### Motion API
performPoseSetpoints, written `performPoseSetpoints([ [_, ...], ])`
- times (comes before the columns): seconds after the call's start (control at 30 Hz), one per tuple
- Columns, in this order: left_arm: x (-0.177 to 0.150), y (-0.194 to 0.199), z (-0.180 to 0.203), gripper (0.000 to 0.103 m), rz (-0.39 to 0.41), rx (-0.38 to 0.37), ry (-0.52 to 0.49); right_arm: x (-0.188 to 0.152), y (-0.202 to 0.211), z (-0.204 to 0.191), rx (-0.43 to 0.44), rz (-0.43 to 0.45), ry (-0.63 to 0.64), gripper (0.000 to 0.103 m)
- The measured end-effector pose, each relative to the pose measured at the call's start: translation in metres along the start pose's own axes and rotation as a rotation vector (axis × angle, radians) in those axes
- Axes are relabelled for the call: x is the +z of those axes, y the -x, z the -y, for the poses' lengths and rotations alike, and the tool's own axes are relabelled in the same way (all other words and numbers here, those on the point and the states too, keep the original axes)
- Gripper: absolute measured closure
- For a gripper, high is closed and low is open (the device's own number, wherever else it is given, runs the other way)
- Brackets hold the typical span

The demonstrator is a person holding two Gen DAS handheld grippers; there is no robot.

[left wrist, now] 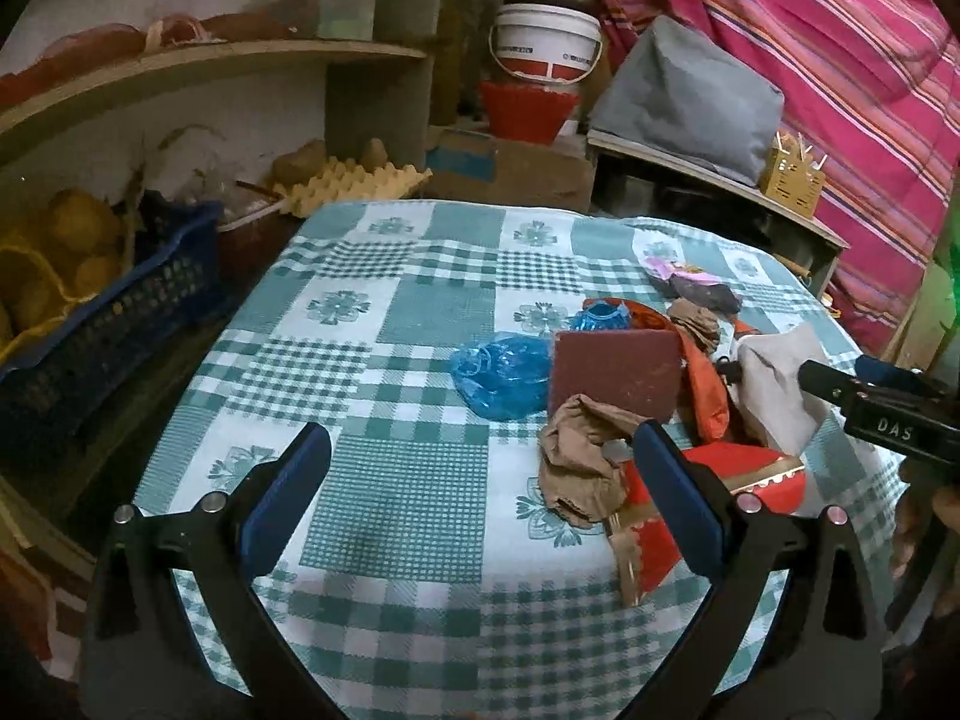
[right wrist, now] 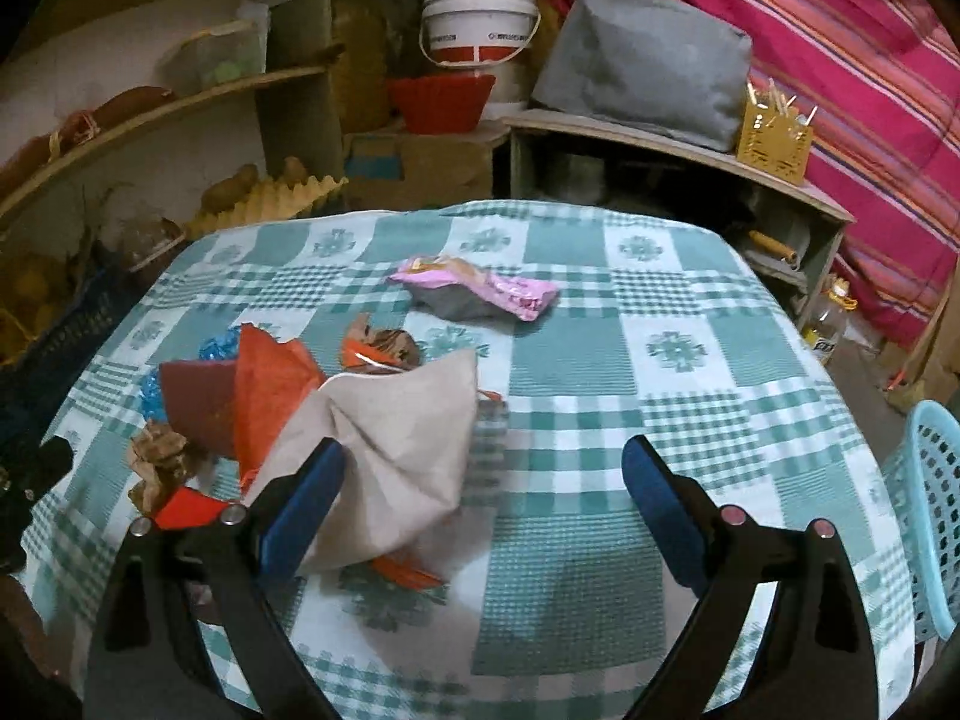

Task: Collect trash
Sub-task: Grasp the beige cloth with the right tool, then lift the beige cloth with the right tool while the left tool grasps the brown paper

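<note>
A pile of trash lies on a table with a green checked cloth (left wrist: 390,480). It holds a blue plastic bag (left wrist: 504,372), a maroon card (left wrist: 615,372), crumpled brown paper (left wrist: 582,456), red packaging (left wrist: 756,474), a beige paper bag (right wrist: 408,438) and a pink wrapper (right wrist: 480,291). My left gripper (left wrist: 480,468) is open and empty, with its right finger beside the brown paper. My right gripper (right wrist: 483,480) is open and empty, with its left finger against the beige bag. The right gripper also shows in the left wrist view (left wrist: 870,402).
A light blue perforated basket (right wrist: 930,516) stands off the table's right edge. A dark blue crate (left wrist: 108,330) sits to the left. Shelves, a white bucket (left wrist: 546,42), a red basket (left wrist: 528,108) and a grey cushion (right wrist: 642,54) stand behind the table.
</note>
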State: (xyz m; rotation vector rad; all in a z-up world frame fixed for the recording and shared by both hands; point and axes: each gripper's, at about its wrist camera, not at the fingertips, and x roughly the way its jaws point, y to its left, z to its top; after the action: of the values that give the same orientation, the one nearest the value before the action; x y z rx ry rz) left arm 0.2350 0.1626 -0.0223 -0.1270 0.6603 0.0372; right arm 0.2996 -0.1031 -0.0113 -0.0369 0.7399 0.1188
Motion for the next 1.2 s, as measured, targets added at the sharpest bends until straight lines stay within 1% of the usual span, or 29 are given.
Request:
performPoseSetpoints([
  [0.03,0.0,-0.001,0.002,0.006,-0.004,-0.013,-0.007,0.0,-0.001,-0.001,0.005,-0.002,0.004,0.014],
  [0.07,0.001,-0.002,0.004,0.006,-0.004,-0.016,-0.016,0.0,-0.002,-0.001,0.014,-0.005,0.007,0.018],
  [0.13,0.0,-0.004,0.011,0.006,0.0,0.002,-0.045,0.001,-0.004,-0.002,0.055,-0.022,0.01,0.045],
  [0.23,-0.001,-0.008,0.02,0.006,-0.002,0.017,-0.082,0.001,-0.008,-0.002,0.112,-0.041,0.002,0.065],
  [0.33,-0.001,-0.013,0.026,0.006,-0.014,0.015,-0.099,0.0,-0.008,0.0,0.138,-0.033,-0.001,0.076],
  [0.4,-0.001,-0.018,0.025,0.006,-0.03,0.007,-0.089,0.0,-0.005,0.004,0.15,-0.021,-0.002,0.083],
  [0.5,0.0,-0.023,0.025,0.006,-0.046,-0.01,-0.074,0.001,0.002,0.013,0.155,0.008,-0.014,0.088],
  [0.57,0.001,-0.026,0.027,0.006,-0.052,-0.016,-0.071,0.003,0.007,0.021,0.145,0.032,-0.022,0.089],
  [0.63,0.001,-0.028,0.031,0.006,-0.056,-0.022,-0.076,0.004,0.016,0.032,0.121,0.063,-0.033,0.089],
  [0.77,0.001,-0.032,0.042,0.006,-0.066,-0.033,-0.103,0.005,0.029,0.056,0.062,0.097,-0.038,0.089],
  [0.87,0.003,-0.035,0.048,0.006,-0.07,-0.048,-0.105,0.005,0.032,0.072,0.047,0.097,-0.06,0.089],
  [1.0,0.008,-0.042,0.05,0.007,-0.082,-0.078,-0.078,-0.001,0.034,0.09,0.03,0.085,-0.073,0.089],
  [1.03,0.009,-0.046,0.05,0.014,-0.097,-0.086,-0.068,-0.003,0.034,0.092,0.031,0.085,-0.077,0.089],
  [1.07,0.009,-0.048,0.049,0.023,-0.108,-0.095,-0.061,-0.004,0.036,0.096,0.031,0.087,-0.084,0.089],
  [1.1,0.008,-0.051,0.048,0.026,-0.123,-0.106,-0.052,-0.005,0.038,0.098,0.031,0.091,-0.087,0.089],
  [1.17,0.007,-0.057,0.047,0.039,-0.152,-0.12,-0.036,-0.006,0.042,0.1,0.031,0.1,-0.088,0.089],
  [1.2,0.006,-0.059,0.046,0.043,-0.159,-0.119,-0.035,-0.006,0.046,0.102,0.032,0.107,-0.088,0.089],
])
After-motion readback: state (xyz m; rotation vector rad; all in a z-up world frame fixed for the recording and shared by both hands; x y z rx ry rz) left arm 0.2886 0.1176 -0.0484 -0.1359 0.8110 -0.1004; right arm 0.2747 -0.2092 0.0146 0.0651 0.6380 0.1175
